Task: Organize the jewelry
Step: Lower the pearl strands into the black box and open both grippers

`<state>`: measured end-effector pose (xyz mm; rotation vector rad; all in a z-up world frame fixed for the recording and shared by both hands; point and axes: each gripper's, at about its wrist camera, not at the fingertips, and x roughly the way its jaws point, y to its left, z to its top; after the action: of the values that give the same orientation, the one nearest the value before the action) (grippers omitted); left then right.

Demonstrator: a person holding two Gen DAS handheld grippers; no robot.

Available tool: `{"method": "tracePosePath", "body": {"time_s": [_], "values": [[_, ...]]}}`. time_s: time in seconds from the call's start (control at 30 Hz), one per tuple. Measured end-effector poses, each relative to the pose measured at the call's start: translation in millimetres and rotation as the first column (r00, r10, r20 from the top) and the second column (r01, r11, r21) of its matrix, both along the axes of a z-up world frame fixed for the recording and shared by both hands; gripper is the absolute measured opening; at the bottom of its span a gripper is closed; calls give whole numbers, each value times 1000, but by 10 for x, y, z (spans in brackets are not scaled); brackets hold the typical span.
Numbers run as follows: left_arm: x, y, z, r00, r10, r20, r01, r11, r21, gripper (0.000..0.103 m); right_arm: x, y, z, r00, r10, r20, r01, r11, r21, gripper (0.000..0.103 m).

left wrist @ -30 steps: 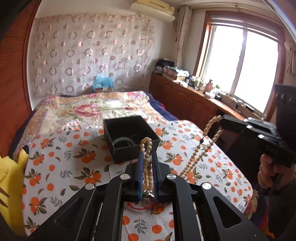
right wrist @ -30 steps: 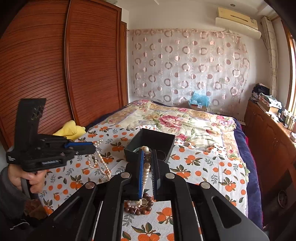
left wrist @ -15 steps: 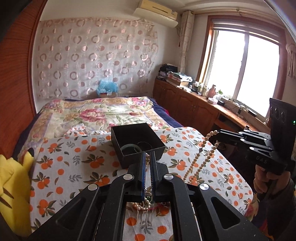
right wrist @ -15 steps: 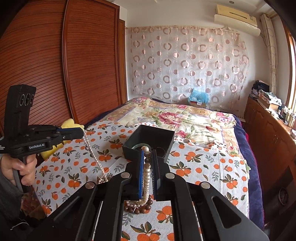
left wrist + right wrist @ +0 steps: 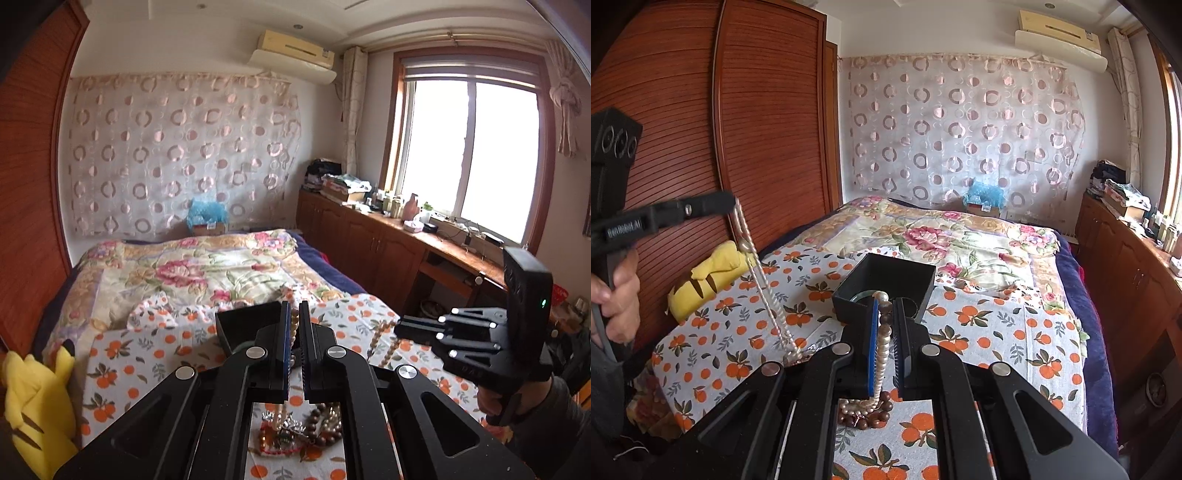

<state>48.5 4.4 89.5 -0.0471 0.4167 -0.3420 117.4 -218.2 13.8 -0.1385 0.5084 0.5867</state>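
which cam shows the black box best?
Right wrist: the black box shows its open top, front wall and a green bangle inside. In the left wrist view the box is mostly hidden behind the left gripper, with only one wall visible.

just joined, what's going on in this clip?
A person holds a gripper in each hand over a bed covered with an orange-print cloth. Both are shut on pearl strands: the left gripper lifts one end, the right gripper another, with the pearl necklace hanging taut down to a tangled jewelry pile on the cloth. Whether it is one strand or two is unclear. A black box sits open just beyond, a green bangle already inside.
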Motion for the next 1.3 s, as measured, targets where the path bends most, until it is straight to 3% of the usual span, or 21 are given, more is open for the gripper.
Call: {"method": "tracePosePath", "body": {"time_s": [0.33, 0.93, 1.3], "values": [[34, -56, 391, 997, 19, 76, -21, 999, 24, 3, 7, -20, 35, 1000, -1, 4, 1, 1000, 4, 9], [584, -34, 196, 1000, 22, -6, -21, 999, 42, 4, 317, 98, 561, 996, 37, 85, -39, 999, 23, 9], [1069, -14, 363, 1000, 7, -19, -6, 999, 38, 4, 823, 260, 801, 995, 65, 78, -67, 997, 29, 9]]}}
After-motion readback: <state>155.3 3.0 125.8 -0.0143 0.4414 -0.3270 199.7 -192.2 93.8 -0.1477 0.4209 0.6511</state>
